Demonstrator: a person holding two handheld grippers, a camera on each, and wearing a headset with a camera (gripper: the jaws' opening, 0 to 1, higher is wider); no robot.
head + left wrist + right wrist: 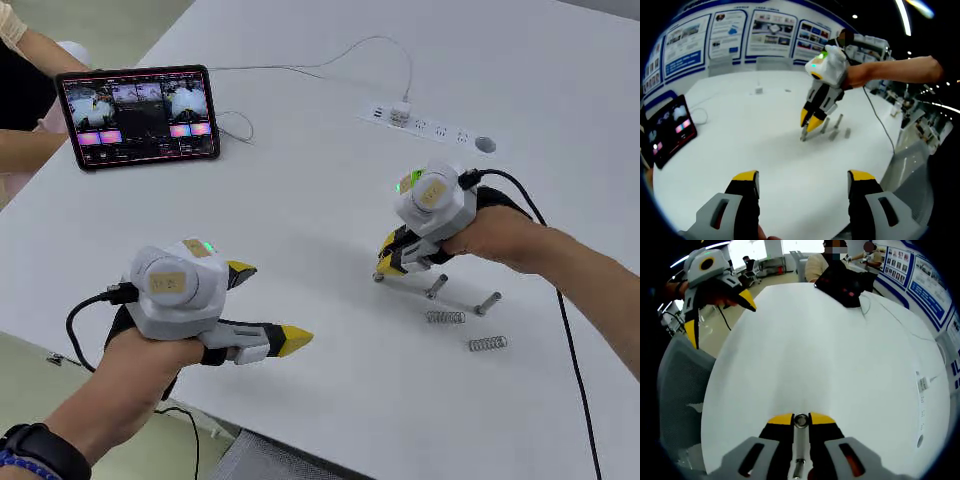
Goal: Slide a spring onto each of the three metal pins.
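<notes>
Head view: right gripper (pixel 385 262), fingers clenched on a short grey metal pin (pixel 800 442), tips touching the white counter (pixel 300 200). Just beside lie two loose pins (pixel 436 287) and two coiled steel springs (pixel 445 317). Left gripper (pixel 270 305) hovers over the near edge, fingers spread and empty. A black tablet (pixel 140 115) and a white power strip (pixel 425 125) sit far back.

Broad white table (pixel 300 170) lit bright and even under ceiling strip lights (pixel 902 16), pale greenish floor (pixel 110 18) past its far left edge, poster-covered far wall (pixel 735 32) in blue and white, grey mesh chair (pixel 677 385) just beside the table's near edge.
</notes>
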